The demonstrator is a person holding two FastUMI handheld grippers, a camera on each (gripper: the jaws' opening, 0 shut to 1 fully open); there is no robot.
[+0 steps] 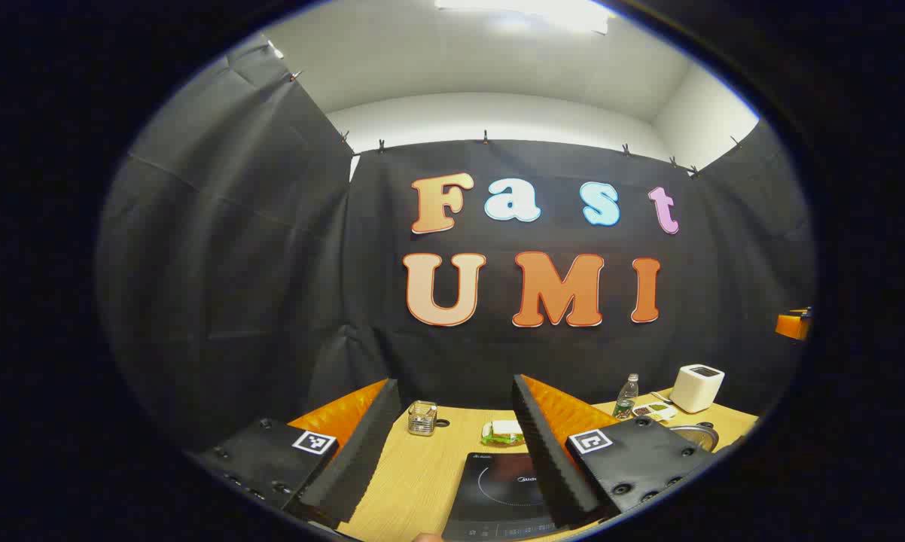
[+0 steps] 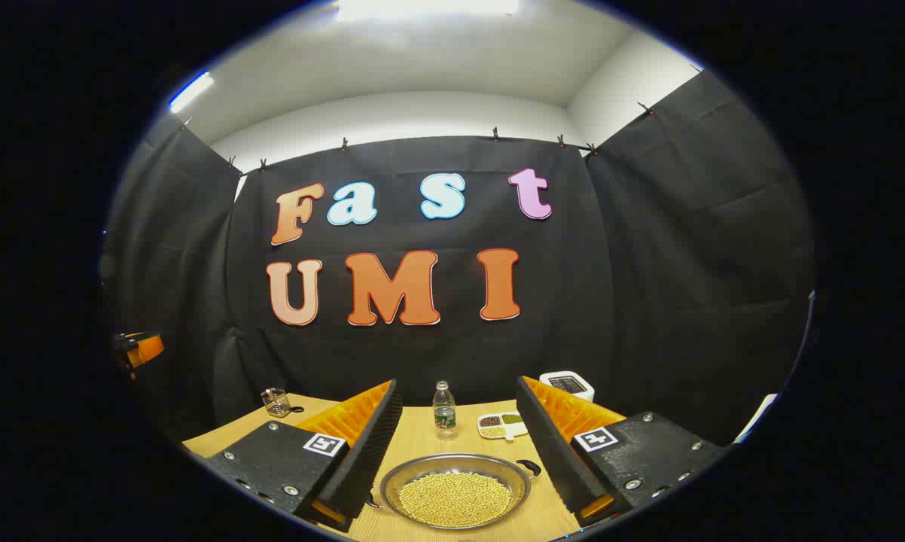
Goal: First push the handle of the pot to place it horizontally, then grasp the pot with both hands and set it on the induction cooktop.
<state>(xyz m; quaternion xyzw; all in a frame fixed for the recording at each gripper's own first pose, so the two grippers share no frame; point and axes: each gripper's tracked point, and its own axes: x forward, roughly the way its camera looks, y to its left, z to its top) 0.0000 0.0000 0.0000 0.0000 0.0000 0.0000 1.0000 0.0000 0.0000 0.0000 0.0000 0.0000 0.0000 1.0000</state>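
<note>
Right gripper [image 2: 452, 459]: fingers spread wide, empty, held above the table [image 2: 422, 433] with the pot between them.
Left gripper [image 1: 452, 452]: fingers apart, grasping nothing, over the induction cooktop [image 1: 501, 485].
Pot [image 2: 455, 489]: round metal, on the table, filled with pale yellow beans [image 2: 455, 498]; one dark handle [image 2: 529, 468] at its right rim.
White box [image 2: 567, 384]: open top, at the table's back right.
Bottle [image 2: 443, 410]: clear, upright behind the pot.
Divided tray [image 2: 502, 425]: holds dark, green and pale grains.
Glass jar [image 1: 422, 418]: back left; contents cannot be told.
</note>
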